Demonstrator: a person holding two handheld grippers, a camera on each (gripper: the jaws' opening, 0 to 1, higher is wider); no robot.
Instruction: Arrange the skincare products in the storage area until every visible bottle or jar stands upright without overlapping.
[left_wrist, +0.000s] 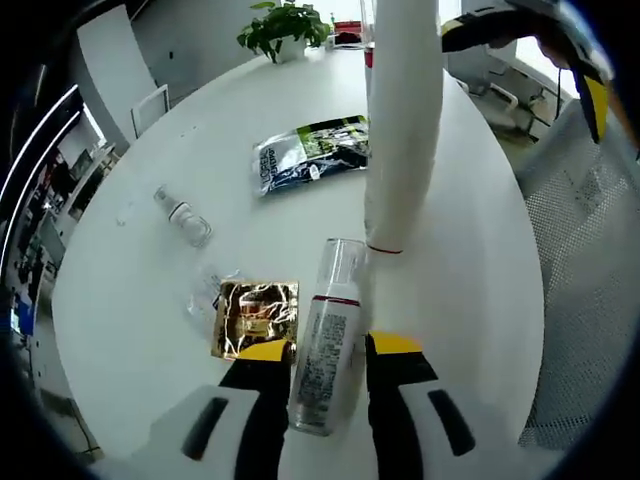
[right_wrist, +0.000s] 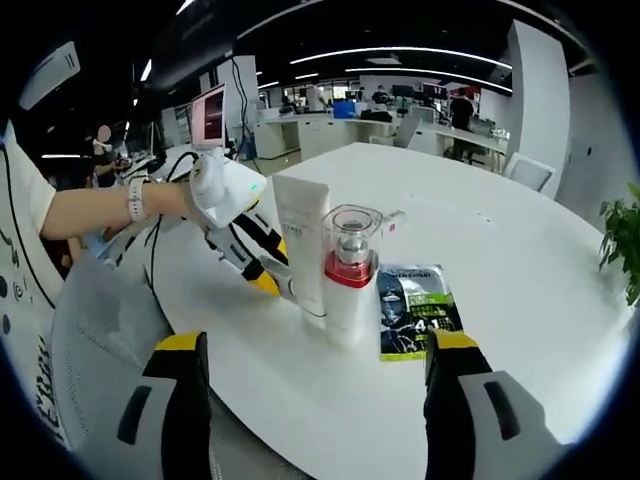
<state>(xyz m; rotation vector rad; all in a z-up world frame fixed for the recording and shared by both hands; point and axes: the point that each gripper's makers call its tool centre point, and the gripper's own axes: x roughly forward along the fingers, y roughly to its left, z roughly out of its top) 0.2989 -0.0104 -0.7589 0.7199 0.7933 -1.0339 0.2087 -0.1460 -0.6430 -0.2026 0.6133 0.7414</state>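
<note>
My left gripper (left_wrist: 328, 348) is shut on a white bottle (left_wrist: 325, 375) with a red band and a clear cap; the cap points away along the jaws. In the right gripper view the same bottle (right_wrist: 346, 290) appears cap-up, close in front of a tall white tube (right_wrist: 303, 250), with the left gripper (right_wrist: 270, 278) and a hand behind them. I cannot tell whether the bottle's base touches the table. The tube (left_wrist: 400, 130) stands upright just right of the cap. My right gripper (right_wrist: 318, 345) is open, with nothing between its jaws.
On the round white table (left_wrist: 470, 290) lie a green-black sachet (left_wrist: 315, 150), a small clear bottle on its side (left_wrist: 183, 218), a gold foil square (left_wrist: 257, 318) and a clear wrapper (left_wrist: 208, 290). A potted plant (left_wrist: 285, 25) stands at the far edge. A mesh chair (left_wrist: 585, 260) sits alongside.
</note>
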